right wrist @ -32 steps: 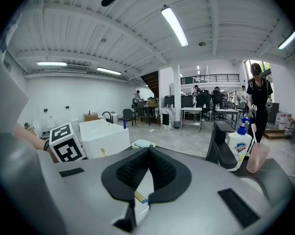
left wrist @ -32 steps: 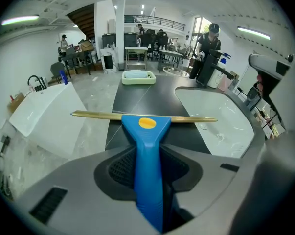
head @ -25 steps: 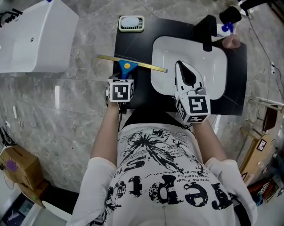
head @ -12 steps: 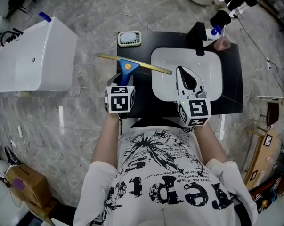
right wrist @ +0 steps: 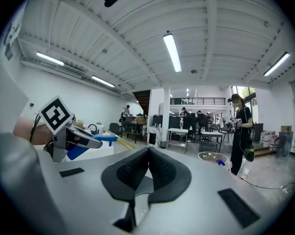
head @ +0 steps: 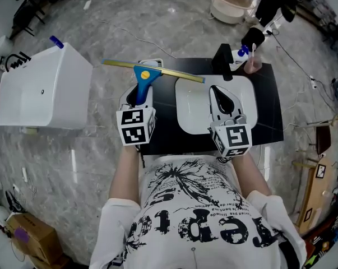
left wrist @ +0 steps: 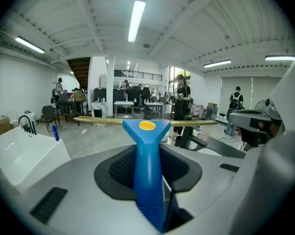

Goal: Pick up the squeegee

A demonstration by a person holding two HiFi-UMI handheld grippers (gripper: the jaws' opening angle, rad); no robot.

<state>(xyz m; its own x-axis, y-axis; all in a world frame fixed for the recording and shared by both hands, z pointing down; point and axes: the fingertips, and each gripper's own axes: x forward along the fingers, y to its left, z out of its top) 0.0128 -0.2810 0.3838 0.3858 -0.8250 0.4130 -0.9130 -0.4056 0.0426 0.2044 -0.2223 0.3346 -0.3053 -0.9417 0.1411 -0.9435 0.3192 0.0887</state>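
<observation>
A black desk [head: 166, 122] with a white sink [head: 191, 116] stands on a grey stone floor. The left tongs [head: 136, 98] are clamped on the squeegee [head: 143, 74] by its blue handle, up in the air over the desk's left side. The pick-up looks done, so next just hold it steady; the right tongs [right wrist: 147, 165] are together and empty.

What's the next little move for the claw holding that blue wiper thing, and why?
Probably just hold it steady and level. The left gripper has its jaws clamped on the squeegee by its blue handle, and the brass blade appears lifted clear of the black table, so the pickup looks done. The right gripper is shut and empty.
</observation>
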